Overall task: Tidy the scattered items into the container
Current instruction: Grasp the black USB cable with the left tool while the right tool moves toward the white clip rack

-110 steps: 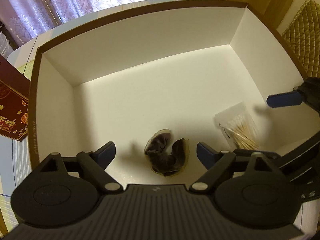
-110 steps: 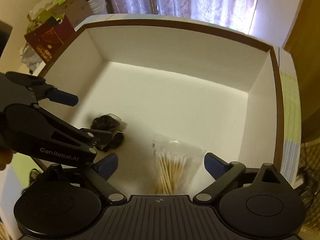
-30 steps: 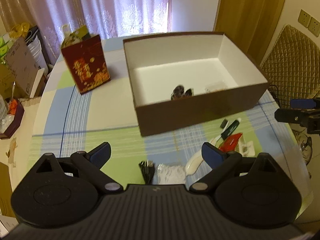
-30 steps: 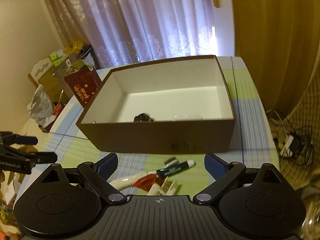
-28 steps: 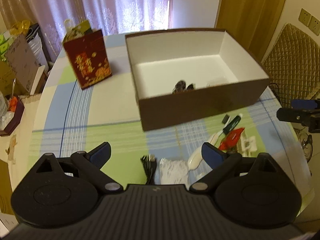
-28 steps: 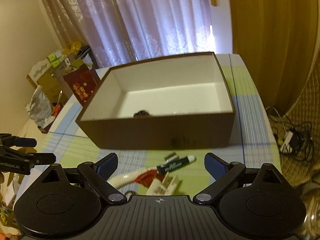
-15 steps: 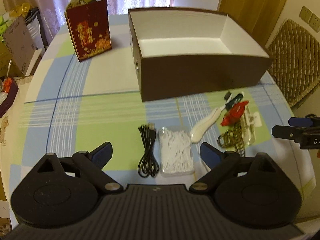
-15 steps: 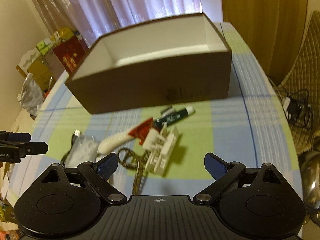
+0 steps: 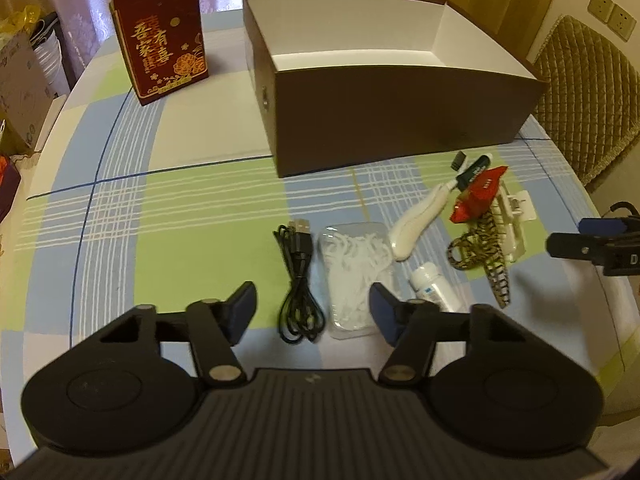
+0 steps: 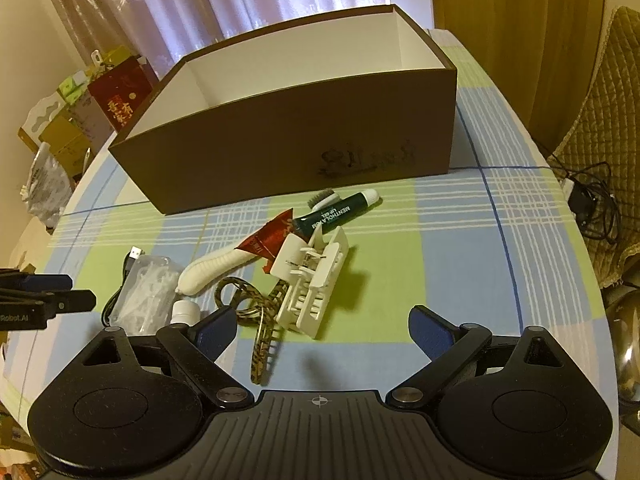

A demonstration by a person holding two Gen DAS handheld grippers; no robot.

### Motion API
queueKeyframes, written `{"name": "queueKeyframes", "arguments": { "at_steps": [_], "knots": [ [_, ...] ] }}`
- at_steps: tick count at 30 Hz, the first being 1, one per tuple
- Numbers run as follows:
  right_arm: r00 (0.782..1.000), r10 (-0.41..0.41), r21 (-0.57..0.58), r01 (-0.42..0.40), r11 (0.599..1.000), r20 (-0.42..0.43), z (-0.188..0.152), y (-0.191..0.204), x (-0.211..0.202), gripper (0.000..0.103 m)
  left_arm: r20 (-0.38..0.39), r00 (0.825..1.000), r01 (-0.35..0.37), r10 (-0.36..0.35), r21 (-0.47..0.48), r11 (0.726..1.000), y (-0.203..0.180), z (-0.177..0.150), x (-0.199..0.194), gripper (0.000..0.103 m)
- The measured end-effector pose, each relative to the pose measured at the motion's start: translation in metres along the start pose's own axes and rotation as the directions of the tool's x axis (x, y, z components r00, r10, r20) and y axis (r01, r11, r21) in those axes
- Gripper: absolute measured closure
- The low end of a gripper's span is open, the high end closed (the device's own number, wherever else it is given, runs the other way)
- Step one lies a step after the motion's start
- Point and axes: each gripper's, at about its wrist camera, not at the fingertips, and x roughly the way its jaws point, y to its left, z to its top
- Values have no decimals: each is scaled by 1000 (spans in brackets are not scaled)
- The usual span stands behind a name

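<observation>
The big brown box (image 9: 384, 128) with white inside walls sits at the far side of the desk (image 9: 168, 208), which has a blue, green and white checked cloth. The little things lie on the cloth in front of the box, on its near side, not in it. A black cable (image 9: 298, 280) lies coiled up, and just to its right is a clear bag of white floss picks (image 9: 356, 276). Right of the bag lies a white toothbrush (image 9: 416, 220), with its brush end reaching toward the box. A small white bottle (image 9: 432, 286) lies near the toothbrush handle. Farther right, a dark green tube (image 10: 340, 214) lies close to the box, with a red packet (image 10: 268, 240) touching it. A white plastic rack (image 10: 312, 280) rests next to the packet, and a spotted brown and yellow hair clip (image 10: 262, 324) lies against the rack on the near side. The left claw (image 9: 312, 314) is open wide and holds nothing, with the cable and the bag showing between its fingers. The right claw (image 10: 320, 334) is open wide too, with nothing in it, just near the rack and the hair clip. A dark red gift bag (image 9: 160, 36) with gold writing stands to the left of the box.
</observation>
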Motion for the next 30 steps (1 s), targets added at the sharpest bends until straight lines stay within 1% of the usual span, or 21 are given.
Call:
{"name": "queueKeyframes", "arguments": {
  "at_steps": [4, 7, 9, 11, 12, 18, 23, 24, 30],
  "knots": [
    [1000, -8, 10, 8, 1000, -3, 0, -3, 2, 5, -17, 1000, -12, 12, 7, 1000, 9, 2, 11, 59],
    [1000, -12, 16, 12, 1000, -8, 1, -5, 4, 5, -45, 999, -8, 9, 16, 1000, 14, 3, 23, 65],
    [1000, -15, 19, 15, 1000, -10, 1, -5, 5, 5, -59, 998, -4, 5, 23, 1000, 17, 4, 31, 66],
    [1000, -17, 22, 18, 1000, -12, 1, -6, 6, 5, -69, 998, 2, 0, 32, 999, 19, 5, 37, 70],
    [1000, -19, 23, 19, 1000, -13, 2, -6, 7, 5, -74, 997, 10, -7, 33, 999, 20, 6, 41, 73],
    [1000, -24, 23, 24, 999, -17, 5, -6, 8, 5, -79, 994, 74, -72, 14, 997, 29, 15, 54, 79],
    [999, -27, 16, 27, 1000, -22, 6, -4, 12, 5, -104, 990, 102, -99, 20, 995, 27, 17, 67, 87],
    [999, -27, 13, 27, 1000, -24, 6, -3, 13, 5, -110, 989, 99, -97, 16, 995, 27, 17, 70, 91],
    [1000, -24, -33, 24, 999, -14, 7, 9, 20, 5, -96, 994, 51, -52, -21, 998, 36, 15, 70, 91]
  ]
}}
